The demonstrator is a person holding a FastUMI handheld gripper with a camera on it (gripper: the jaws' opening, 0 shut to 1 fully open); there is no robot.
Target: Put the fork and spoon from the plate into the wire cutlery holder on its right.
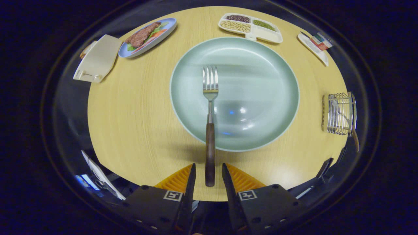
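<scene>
No legible text, brand or number anywhere. Signs only: one square black-and-white coded marker on each body half of the gripper (209,169), lower centre. Small packet (321,41), upper right: print too small to read.

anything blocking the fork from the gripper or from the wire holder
Nothing visible does. The fork lies with its tines on the plate and its dark handle already between the open gripper fingers, a gap on each side. From there to the wire cutlery holder is bare table.
</scene>
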